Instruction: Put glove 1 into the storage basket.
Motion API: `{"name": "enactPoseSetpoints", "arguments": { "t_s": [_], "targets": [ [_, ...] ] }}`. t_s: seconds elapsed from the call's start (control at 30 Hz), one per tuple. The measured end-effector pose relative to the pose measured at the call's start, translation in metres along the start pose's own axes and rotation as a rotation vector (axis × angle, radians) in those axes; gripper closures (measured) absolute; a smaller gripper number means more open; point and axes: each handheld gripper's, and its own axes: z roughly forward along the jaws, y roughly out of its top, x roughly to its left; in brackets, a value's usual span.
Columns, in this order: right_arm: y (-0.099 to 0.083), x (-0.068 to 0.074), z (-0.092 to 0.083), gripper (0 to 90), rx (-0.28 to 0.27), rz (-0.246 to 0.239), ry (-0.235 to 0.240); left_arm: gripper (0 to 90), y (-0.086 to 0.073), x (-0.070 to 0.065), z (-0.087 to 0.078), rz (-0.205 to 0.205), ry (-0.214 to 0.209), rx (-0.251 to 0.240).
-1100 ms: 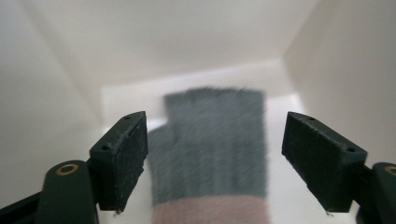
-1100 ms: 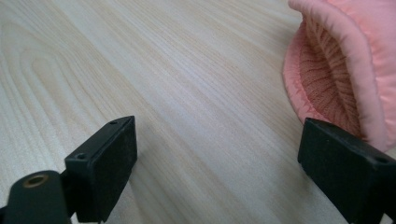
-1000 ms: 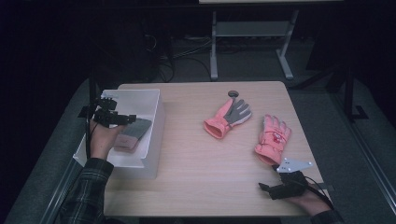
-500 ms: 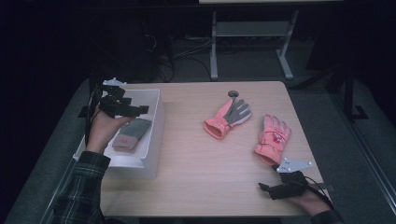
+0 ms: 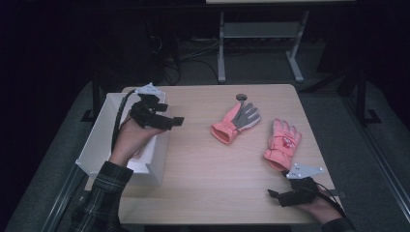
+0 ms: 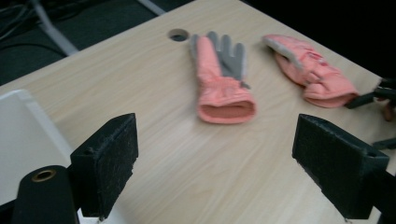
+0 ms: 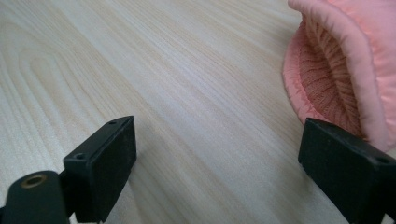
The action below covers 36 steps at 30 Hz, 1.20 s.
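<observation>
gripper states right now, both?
Left gripper: open, nothing between its jaws, above the table by the white bin.
Right gripper: open, empty, beside the pink glove.

My left hand [image 5: 129,140] hides most of the inside of the white box [image 5: 99,137]. In the right gripper view, the pink glove [image 7: 345,60] is cut off by the edge, so I can't see its fingers.

Tabletop [image 5: 203,159] evenly lit from above against a near-black room; soft shadows under both grippers' jaws; foreground jaws slightly out of focus, gloves [image 6: 223,84] beyond the left jaws mildly blurred, grain between the right jaws sharp.
</observation>
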Motion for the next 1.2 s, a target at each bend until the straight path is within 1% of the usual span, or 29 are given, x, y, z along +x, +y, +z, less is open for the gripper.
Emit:
{"name": "enactPoseSetpoints", "arguments": {
  "t_s": [0.07, 0.17, 0.2, 0.27, 0.3, 0.33, 0.37, 0.4, 0.43, 0.47, 0.53, 0.6, 0.63, 0.73, 0.8, 0.83, 0.87, 0.9, 0.93, 1.0, 1.07, 1.13, 1.2],
  "targets": [
    [0.000, 0.000, 0.000, 10.8, 0.000, 0.000, 0.000, 13.9, -0.001, -0.011, 0.009, 0.007, -0.029, 0.003],
    [0.000, 0.000, 0.000, 10.8, 0.000, -0.001, -0.001, 13.9, -0.003, -0.024, 0.020, 0.031, -0.057, 0.014],
    [0.000, 0.000, 0.000, 10.8, 0.000, -0.002, 0.000, 13.9, -0.004, -0.029, 0.024, 0.034, -0.065, 0.017],
    [0.000, 0.000, 0.000, 10.8, 0.000, 0.001, 0.000, 13.8, -0.004, -0.036, 0.030, 0.060, -0.073, 0.031],
    [0.000, 0.000, 0.000, 10.8, 0.000, 0.000, -0.001, 13.9, -0.005, -0.040, 0.034, 0.060, -0.083, 0.030],
    [0.000, 0.000, 0.000, 10.8, 0.000, -0.001, 0.000, 13.9, -0.005, -0.044, 0.037, 0.072, -0.090, 0.036],
    [0.000, 0.000, 0.000, 10.8, 0.000, -0.002, -0.001, 13.9, -0.005, -0.049, 0.040, 0.080, -0.092, 0.034],
    [0.000, 0.000, 0.000, 10.8, 0.000, 0.000, 0.000, 14.0, -0.005, -0.052, 0.043, 0.078, -0.095, 0.032],
    [0.000, 0.000, 0.000, 10.8, 0.000, 0.000, -0.001, 14.1, -0.005, -0.054, 0.046, 0.095, -0.098, 0.039],
    [0.000, 0.000, 0.000, 10.8, 0.000, 0.001, 0.000, 14.5, -0.005, -0.057, 0.049, 0.101, -0.102, 0.042],
    [0.000, 0.000, 0.000, 10.8, 0.000, 0.000, 0.000, 15.6, -0.005, -0.061, 0.057, 0.102, -0.120, 0.051],
    [0.000, 0.000, 0.000, 10.8, 0.000, 0.000, 0.000, 17.8, -0.006, -0.066, 0.066, 0.095, -0.123, 0.052],
    [0.000, 0.000, 0.000, 10.8, 0.000, 0.000, 0.000, 19.1, -0.006, -0.067, 0.070, 0.105, -0.127, 0.060],
    [0.000, 0.000, 0.000, 10.8, 0.000, 0.000, -0.001, 23.5, -0.010, -0.069, 0.084, 0.101, -0.124, 0.057],
    [0.000, 0.000, 0.000, 10.8, 0.000, 0.000, -0.001, 28.2, -0.013, -0.066, 0.093, 0.112, -0.108, 0.063],
    [0.000, 0.000, 0.000, 10.8, 0.001, 0.000, -0.001, 30.7, -0.015, -0.065, 0.096, 0.109, -0.097, 0.061],
    [0.000, 0.000, 0.000, 10.8, 0.001, 0.001, -0.001, 33.5, -0.017, -0.063, 0.102, 0.108, -0.087, 0.066],
    [0.000, 0.000, 0.000, 10.8, 0.001, 0.001, -0.001, 38.3, -0.019, -0.061, 0.106, 0.102, -0.086, 0.065],
    [0.000, 0.000, 0.000, 10.8, 0.001, 0.000, -0.001, 40.2, -0.021, -0.058, 0.112, 0.089, -0.088, 0.070],
    [0.000, 0.000, 0.000, 10.9, 0.000, 0.000, -0.001, 44.7, -0.025, -0.052, 0.120, 0.083, -0.078, 0.074],
    [0.000, 0.000, 0.000, 10.9, 0.000, 0.000, -0.001, 47.6, -0.028, -0.046, 0.129, 0.062, -0.063, 0.076],
    [0.000, 0.000, 0.000, 10.9, 0.001, 0.001, 0.000, 49.8, -0.031, -0.039, 0.137, 0.050, -0.044, 0.073],
    [0.000, 0.000, 0.000, 10.9, 0.000, 0.001, 0.000, 49.8, -0.033, -0.031, 0.145, 0.043, -0.025, 0.079]
  ]
}}
